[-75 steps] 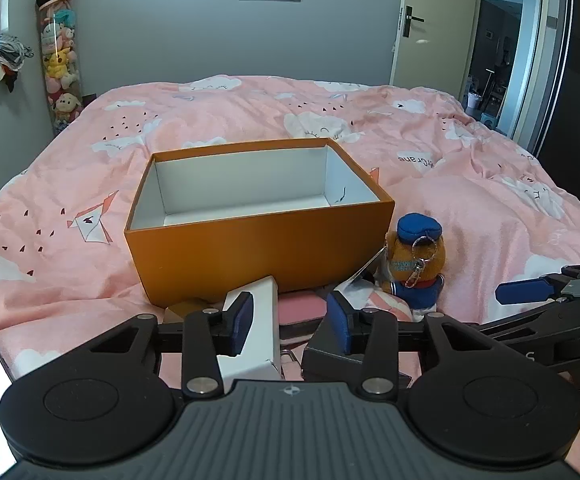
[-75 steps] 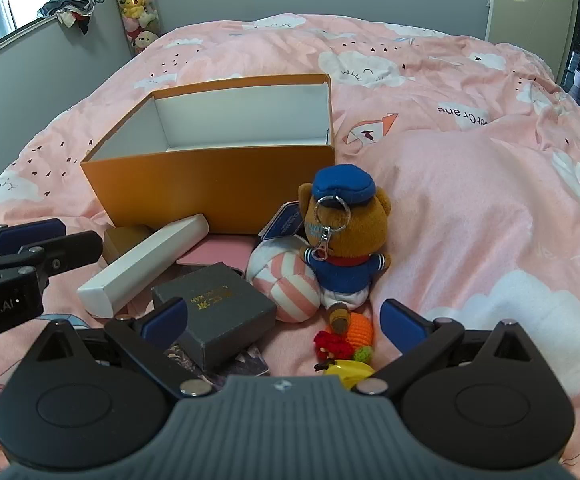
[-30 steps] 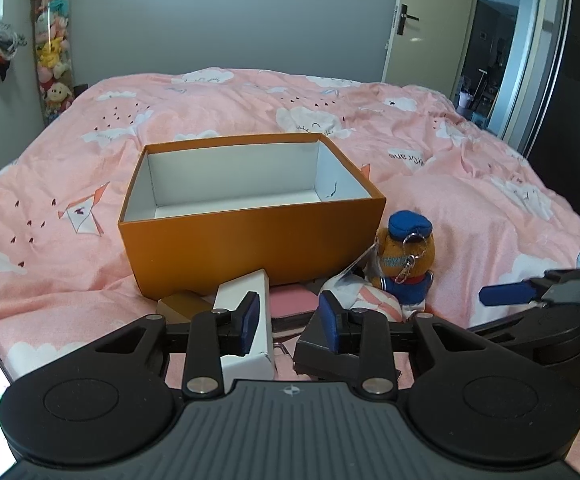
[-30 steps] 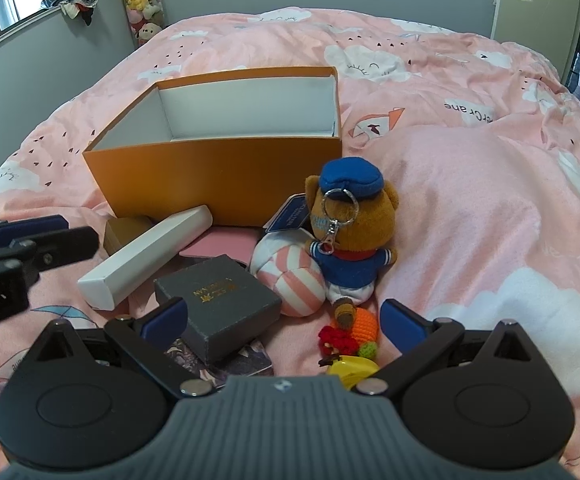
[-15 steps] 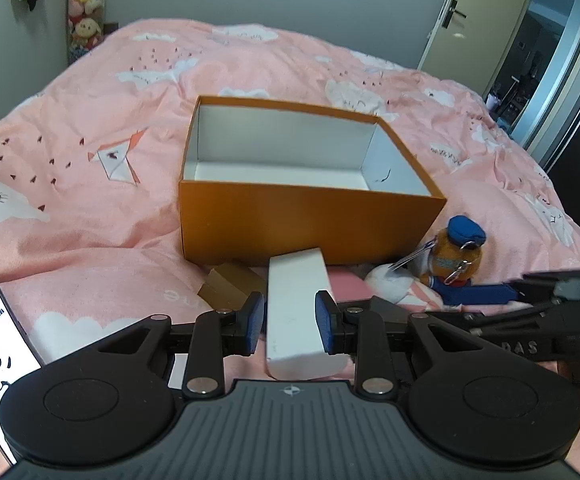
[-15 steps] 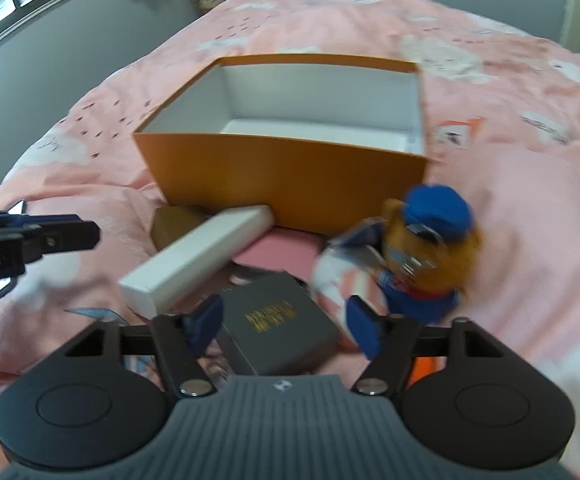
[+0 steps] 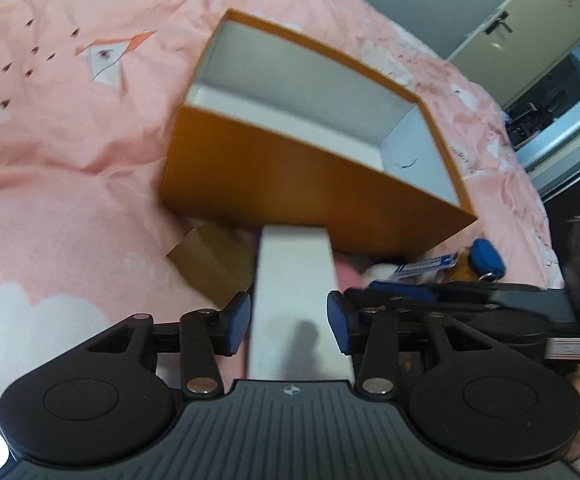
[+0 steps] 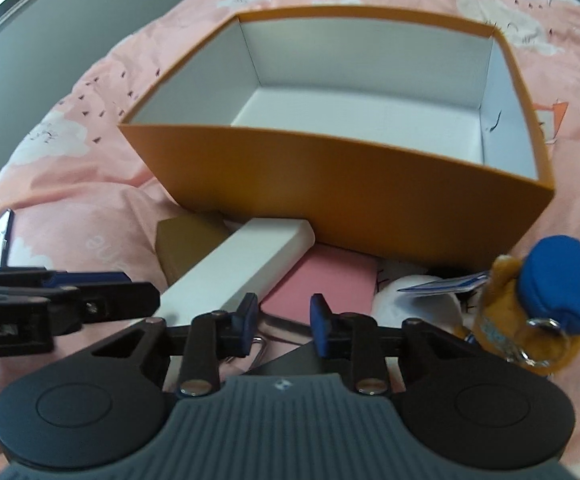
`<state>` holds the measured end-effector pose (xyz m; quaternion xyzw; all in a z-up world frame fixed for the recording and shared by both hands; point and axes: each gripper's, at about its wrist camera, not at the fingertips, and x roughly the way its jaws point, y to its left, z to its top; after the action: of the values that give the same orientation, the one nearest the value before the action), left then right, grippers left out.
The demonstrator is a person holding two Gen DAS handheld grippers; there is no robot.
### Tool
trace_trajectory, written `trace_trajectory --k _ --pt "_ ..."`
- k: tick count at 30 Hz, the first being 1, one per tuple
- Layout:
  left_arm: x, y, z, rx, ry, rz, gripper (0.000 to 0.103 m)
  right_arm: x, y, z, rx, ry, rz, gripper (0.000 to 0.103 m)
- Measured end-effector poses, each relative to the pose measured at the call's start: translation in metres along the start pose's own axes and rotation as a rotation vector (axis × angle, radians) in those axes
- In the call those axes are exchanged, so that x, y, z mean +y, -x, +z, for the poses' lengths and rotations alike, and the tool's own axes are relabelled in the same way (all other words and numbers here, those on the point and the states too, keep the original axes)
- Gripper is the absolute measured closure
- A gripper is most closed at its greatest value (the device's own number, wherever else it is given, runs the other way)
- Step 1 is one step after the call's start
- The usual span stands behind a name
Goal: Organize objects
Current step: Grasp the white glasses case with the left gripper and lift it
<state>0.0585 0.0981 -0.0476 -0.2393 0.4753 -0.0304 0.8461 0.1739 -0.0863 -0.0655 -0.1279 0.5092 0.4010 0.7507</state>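
The left gripper (image 7: 288,322) straddles the near end of a long white rectangular box (image 7: 295,280), its jaws opening with small gaps beside the box. The right gripper (image 8: 283,322) has its jaws closing over a flat pink box (image 8: 321,286), not yet pressing anything. Both boxes lie on the pink patterned bed (image 7: 50,152) against the empty orange cardboard box (image 8: 341,184), near a brown plush bear with blue cap (image 8: 529,304).

Matt cardboard box (image 8: 329,176) (white inside) on soft cloth bedspread (image 8: 70,184)
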Motion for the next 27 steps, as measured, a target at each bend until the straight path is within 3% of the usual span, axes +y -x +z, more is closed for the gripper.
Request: trace_trajectory --k 4,8,10,19,23,27 --pt "-0.019 -0.001 0.005 0.005 -0.119 0.026 0.049 -0.003 -0.016 0.003 0.041 0.004 0.026 0.082" --pt "-0.019 -0.004 0.009 0.033 -0.128 0.033 0.049 -0.007 -0.021 0.004 0.038 -0.005 0.069 0.09" --pt "-0.018 -0.003 0.012 0.042 -0.129 0.034 0.049 -0.009 -0.021 0.004 0.034 -0.017 0.12 0.101" --pt "-0.03 0.008 0.026 0.039 -0.212 0.057 0.049 0.001 -0.015 0.009 -0.051 0.003 0.204 0.101" --pt "-0.034 0.006 0.03 0.053 -0.269 0.111 0.049 0.01 -0.018 0.014 -0.074 0.018 0.222 0.101" --pt "-0.034 0.007 0.031 0.069 -0.32 0.154 0.05 0.014 -0.022 0.02 -0.094 0.007 0.306 0.101"
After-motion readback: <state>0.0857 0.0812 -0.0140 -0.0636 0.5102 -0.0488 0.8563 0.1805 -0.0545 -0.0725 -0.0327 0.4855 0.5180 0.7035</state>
